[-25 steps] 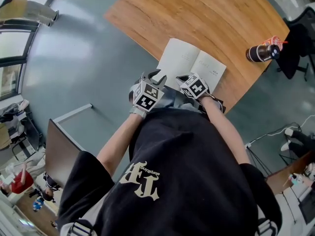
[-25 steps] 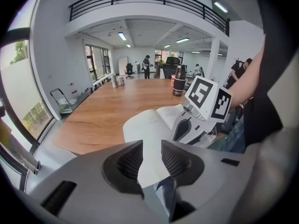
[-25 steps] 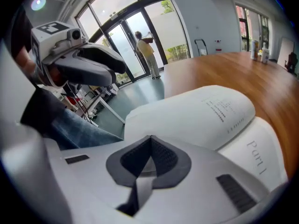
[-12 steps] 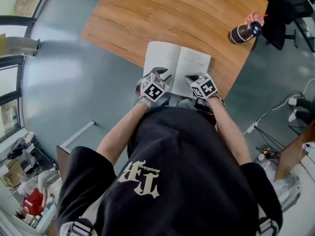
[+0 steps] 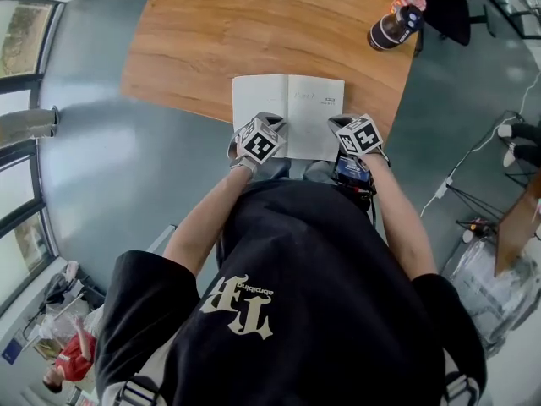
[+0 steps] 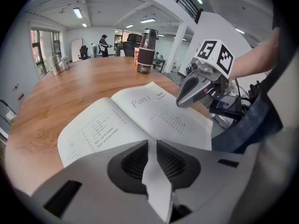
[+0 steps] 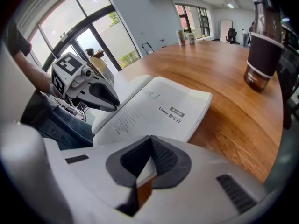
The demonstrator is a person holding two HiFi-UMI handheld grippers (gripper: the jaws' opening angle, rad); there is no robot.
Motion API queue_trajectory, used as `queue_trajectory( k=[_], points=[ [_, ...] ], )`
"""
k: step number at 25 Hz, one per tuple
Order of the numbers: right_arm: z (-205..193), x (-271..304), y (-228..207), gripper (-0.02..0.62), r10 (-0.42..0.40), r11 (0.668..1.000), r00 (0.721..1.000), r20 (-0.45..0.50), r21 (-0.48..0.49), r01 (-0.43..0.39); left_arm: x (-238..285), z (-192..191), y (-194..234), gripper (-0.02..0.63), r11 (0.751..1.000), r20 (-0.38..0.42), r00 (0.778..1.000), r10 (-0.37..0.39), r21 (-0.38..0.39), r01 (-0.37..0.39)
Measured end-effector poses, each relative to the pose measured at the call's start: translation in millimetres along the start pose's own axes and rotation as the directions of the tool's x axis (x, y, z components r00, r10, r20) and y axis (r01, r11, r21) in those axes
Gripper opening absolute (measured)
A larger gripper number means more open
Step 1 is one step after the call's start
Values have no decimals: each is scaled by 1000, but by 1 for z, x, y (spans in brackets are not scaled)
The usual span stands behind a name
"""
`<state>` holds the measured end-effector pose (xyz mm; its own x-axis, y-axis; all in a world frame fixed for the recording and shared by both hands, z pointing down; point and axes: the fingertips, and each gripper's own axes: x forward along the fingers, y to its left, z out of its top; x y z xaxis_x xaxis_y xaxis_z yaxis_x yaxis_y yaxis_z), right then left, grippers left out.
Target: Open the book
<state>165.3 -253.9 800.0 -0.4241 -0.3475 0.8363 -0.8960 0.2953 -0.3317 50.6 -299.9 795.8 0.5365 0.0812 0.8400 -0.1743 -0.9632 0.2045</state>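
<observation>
- Book [image 5: 287, 112]: lies open and flat on the wooden surface [image 5: 211, 49], with two printed pages facing up. Its near edge lies along the surface's near edge, just in front of the person.
- Left gripper [image 5: 272, 125]: sits at the book's near left corner and is angled downward. Its fingers [image 6: 133, 160] have just been closing and now clench a single leaf [image 6: 156, 181]. The leaf rises upright from the book's near edge, between the ribbed pads.
- Right gripper [image 5: 340, 125]: sits at the book's near right corner, also angled downward. Its fingers [image 7: 163, 158] meet at the tips. The book's near corner shows through the gap behind the tips; whether any paper is caught there cannot be told.
- Flask [image 5: 390, 29]: dark with a paler band, it stands upright on the surface beyond the book's far right corner, well apart from it.
- Person [image 5: 321, 294]: wears a dark shirt, and both bare forearms reach toward the book's near edge.
</observation>
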Motion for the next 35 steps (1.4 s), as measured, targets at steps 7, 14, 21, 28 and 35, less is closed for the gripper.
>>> queue_trajectory(
  k=[7, 14, 21, 28, 35],
  points=[
    [-1, 0, -2, -12, 14, 999, 999, 39, 41, -15, 3, 0, 1, 66, 1000, 9, 1000, -26, -5, 26],
    [-2, -1, -3, -12, -6, 999, 999, 44, 33, 4, 6, -2, 0, 66, 999, -11, 999, -35, -10, 35],
    [-4, 0, -5, -12, -5, 1000, 999, 38, 6, 5, 9, 0, 0, 66, 999, 10, 999, -35, -18, 35],
    [-4, 0, -5, -12, -1, 1000, 1000, 30, -21, 2, 9, -1, -1, 66, 999, 16, 1000, -22, -48, 23],
    [-3, 1, -2, -12, 2, 999, 1000, 15, -42, -2, 8, -2, 1, 66, 998, 20, 1000, -13, -63, 14]
  ],
)
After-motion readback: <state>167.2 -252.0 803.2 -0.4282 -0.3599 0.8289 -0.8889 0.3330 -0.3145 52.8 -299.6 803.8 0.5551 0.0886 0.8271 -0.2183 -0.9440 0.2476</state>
